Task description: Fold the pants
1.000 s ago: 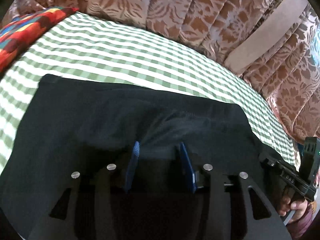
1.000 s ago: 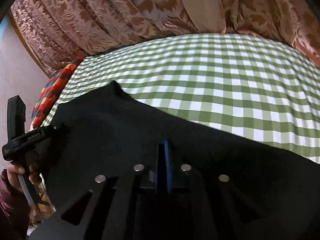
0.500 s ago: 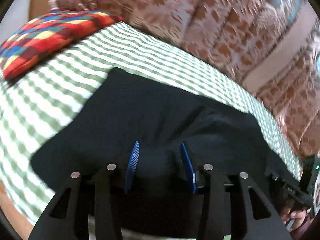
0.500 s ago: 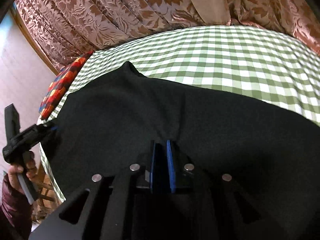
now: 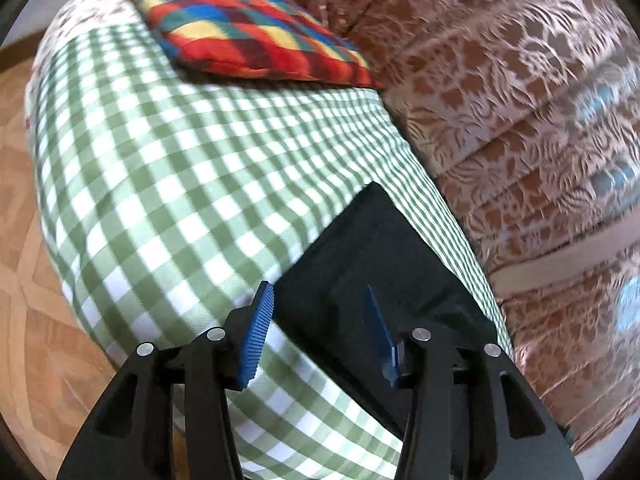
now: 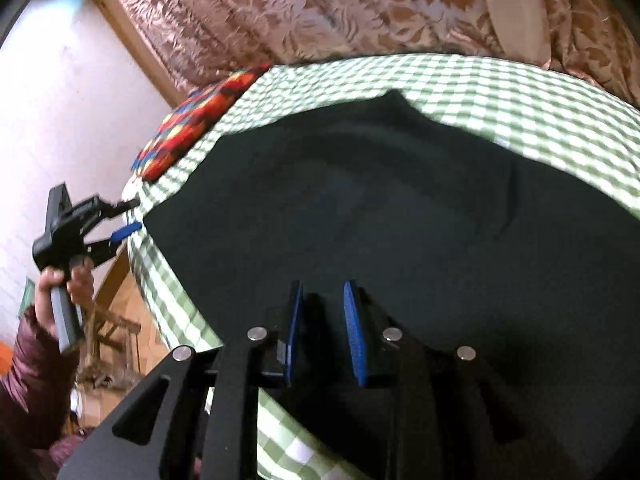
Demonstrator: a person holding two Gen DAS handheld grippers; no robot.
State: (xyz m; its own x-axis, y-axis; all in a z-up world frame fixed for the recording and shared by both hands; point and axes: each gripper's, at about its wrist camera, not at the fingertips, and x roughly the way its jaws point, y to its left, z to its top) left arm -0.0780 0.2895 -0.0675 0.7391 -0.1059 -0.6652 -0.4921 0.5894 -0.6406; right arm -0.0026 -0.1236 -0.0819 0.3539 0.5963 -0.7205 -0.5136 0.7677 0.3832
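Presently the black pants (image 6: 400, 208) lie folded flat on the green checked sheet (image 5: 180, 184), ahead of both claws. Left gripper (image 5: 320, 300) is partway open and opening, pads clear of the cloth, one corner lying between them. Right gripper (image 6: 322, 300) is narrowly parted and opening above the fabric. A patchwork cushion (image 5: 248, 24) lies beyond; patterned curtains (image 5: 520, 100) stand behind.

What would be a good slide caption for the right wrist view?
Right gripper opening over folded black pants on a green checked bed, left gripper at the edge.
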